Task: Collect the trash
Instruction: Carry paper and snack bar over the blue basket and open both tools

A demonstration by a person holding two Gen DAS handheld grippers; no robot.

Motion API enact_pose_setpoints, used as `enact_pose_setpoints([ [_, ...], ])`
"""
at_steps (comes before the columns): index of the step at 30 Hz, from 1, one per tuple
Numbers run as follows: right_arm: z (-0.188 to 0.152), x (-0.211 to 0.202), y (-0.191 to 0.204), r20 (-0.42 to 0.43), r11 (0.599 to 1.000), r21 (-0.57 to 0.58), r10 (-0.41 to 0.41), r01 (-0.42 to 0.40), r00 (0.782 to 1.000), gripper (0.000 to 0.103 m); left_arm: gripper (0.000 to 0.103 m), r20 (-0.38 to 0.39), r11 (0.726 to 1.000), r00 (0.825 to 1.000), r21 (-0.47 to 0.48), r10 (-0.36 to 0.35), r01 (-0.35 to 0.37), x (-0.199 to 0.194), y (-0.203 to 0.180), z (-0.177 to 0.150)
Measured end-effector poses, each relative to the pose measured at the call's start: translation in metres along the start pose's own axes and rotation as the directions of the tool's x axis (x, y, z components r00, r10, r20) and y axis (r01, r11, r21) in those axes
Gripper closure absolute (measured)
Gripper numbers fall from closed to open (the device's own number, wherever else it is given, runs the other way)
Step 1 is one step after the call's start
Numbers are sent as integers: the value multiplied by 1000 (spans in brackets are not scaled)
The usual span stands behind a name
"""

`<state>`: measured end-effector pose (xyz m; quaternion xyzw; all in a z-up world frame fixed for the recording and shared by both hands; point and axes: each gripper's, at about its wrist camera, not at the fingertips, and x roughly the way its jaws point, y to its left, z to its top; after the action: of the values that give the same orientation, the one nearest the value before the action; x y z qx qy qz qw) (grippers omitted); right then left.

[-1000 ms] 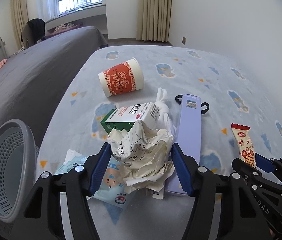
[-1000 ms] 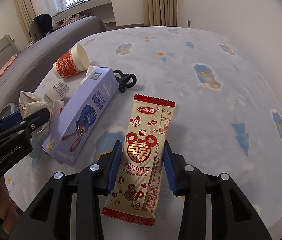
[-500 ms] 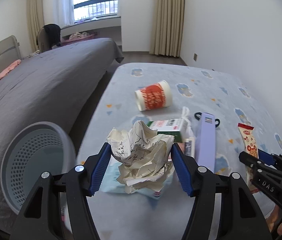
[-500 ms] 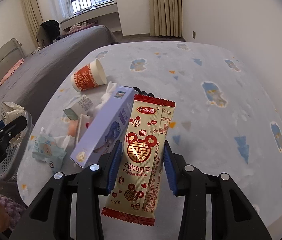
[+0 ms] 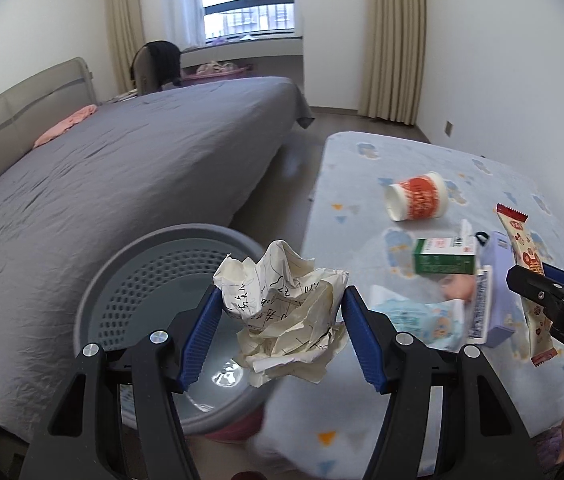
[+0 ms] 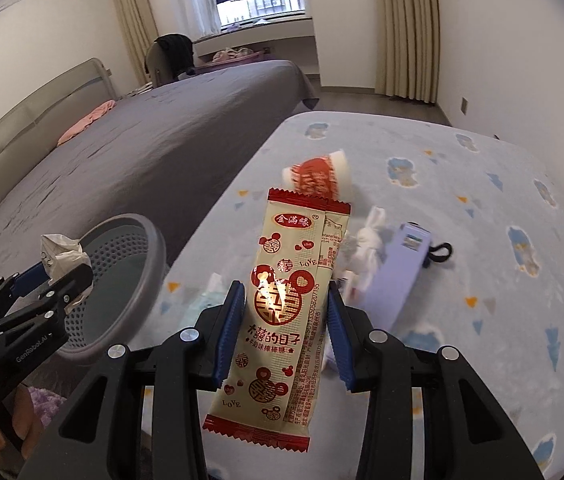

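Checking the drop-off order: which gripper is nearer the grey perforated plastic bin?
Left. The left gripper, clamping the crumpled written-on paper ball, hangs over the bin. The right gripper, holding the red-and-cream candy wrapper, is beside it, over the patterned mattress.

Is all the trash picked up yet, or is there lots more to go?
Nothing shows in the bin yet. The left gripper holds a crumpled paper ball over it, and the right gripper holds a candy wrapper. The paper cup, green carton and purple box wait on the mat.
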<state>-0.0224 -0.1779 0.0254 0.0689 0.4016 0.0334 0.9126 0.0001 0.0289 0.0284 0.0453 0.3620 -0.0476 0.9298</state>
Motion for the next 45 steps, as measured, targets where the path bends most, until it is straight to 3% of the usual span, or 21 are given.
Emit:
enact_pose_setpoints([
  [11,32,40,88,-53,980,-129,148,-154,988,63,43,-5,993,994,-52,105,-105,7,72,4],
  [20,49,90,141,-137,948,-209,215,-240,967,63,42,-58,982,989,-127,137,-143,33,112,-1],
  [31,46,133,177,-236,903,-236,305,-358,923,63,41,-109,969,978,-159,176,-192,53,135,-10],
  [39,38,145,189,-265,888,-252,319,-385,910,63,37,-126,959,973,-186,194,-215,56,148,-14],
  [41,37,145,190,-267,886,-251,324,-391,907,59,34,-126,957,971,-184,201,-222,56,147,-14],
  [43,38,145,188,-258,887,-248,326,-389,909,40,24,-122,957,971,-183,206,-226,55,147,-14],
  [45,38,142,187,-236,892,-251,321,-376,917,34,22,-118,956,970,-184,211,-230,54,147,-14],
])
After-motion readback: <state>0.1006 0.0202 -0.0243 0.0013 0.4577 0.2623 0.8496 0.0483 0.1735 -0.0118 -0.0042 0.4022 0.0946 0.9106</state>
